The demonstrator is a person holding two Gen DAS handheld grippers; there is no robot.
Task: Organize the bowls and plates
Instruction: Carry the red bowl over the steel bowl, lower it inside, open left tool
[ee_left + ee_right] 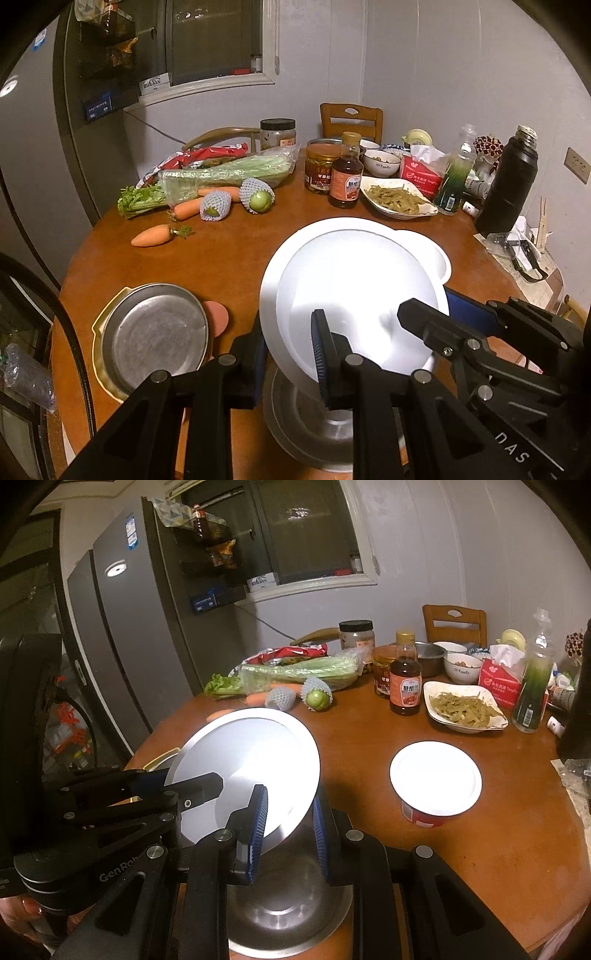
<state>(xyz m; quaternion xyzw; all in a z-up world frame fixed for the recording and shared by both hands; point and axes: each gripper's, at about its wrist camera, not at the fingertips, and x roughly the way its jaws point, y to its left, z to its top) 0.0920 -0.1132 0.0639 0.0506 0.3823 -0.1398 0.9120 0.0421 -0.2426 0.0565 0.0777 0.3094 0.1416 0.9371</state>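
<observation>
A shiny steel plate (pixel 351 273) (pixel 251 746) hangs tilted above the round wooden table (pixel 236 258), held at its near rim by both grippers. My left gripper (pixel 288 339) (pixel 188 781) is shut on the plate's edge. My right gripper (pixel 428 306) (pixel 288 801) is shut on the same rim a little further along. Directly under the plate a steel bowl (pixel 303 417) (pixel 288 904) rests on the table near its front edge. To the left, another steel plate (pixel 151 332) lies in a yellow dish (pixel 99 343).
A white-lidded red cup (pixel 436 779) stands right of the plate. Carrots (pixel 151 236), celery (pixel 221 173), netted fruit (pixel 256 195), a sauce bottle (pixel 345 173), jars, a dish of green vegetables (pixel 397 201) and a black flask (pixel 509 184) crowd the far half. A fridge (pixel 122 646) stands left.
</observation>
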